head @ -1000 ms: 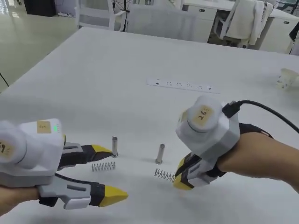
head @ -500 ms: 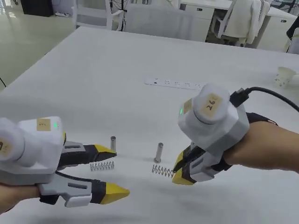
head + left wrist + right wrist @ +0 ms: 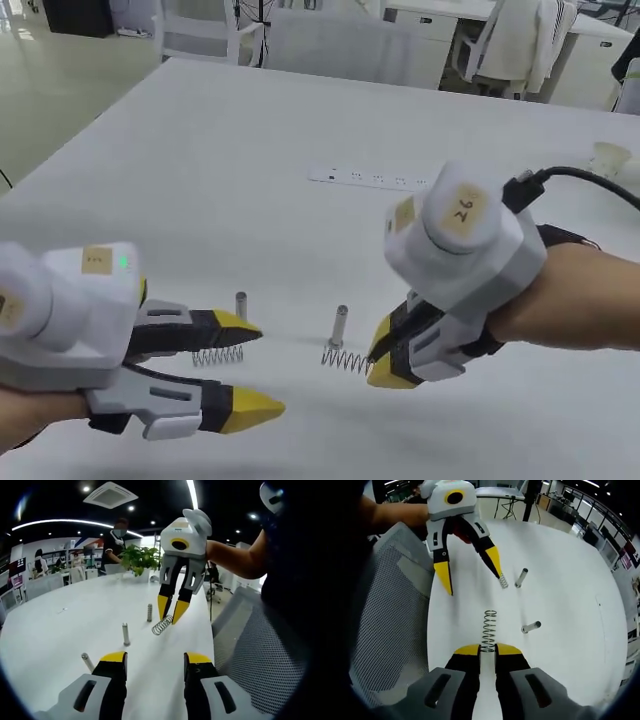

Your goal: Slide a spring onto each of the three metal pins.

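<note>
My right gripper [image 3: 383,366] is shut on one end of a coil spring [image 3: 344,359], whose free end lies close to the base of an upright metal pin [image 3: 340,326]. The right gripper view has this spring [image 3: 489,629] sticking straight out from my right gripper [image 3: 488,650]. A second pin [image 3: 241,305] stands to the left, with another spring [image 3: 218,355] lying flat in front of it. My left gripper [image 3: 250,368] is open, its far jaw over that spring. From my left gripper [image 3: 156,658], three pins [image 3: 126,633] stand in a row.
A white power strip [image 3: 380,181] lies mid-table and a paper cup [image 3: 610,158] stands at the far right. Chairs and desks stand beyond the far edge. A mesh chair [image 3: 390,605] is by the near edge. A potted plant [image 3: 140,557] stands at one end.
My right gripper has carried its spring a little left, bringing the free end closer to the middle pin's base. My left gripper has stayed open by the other spring.
</note>
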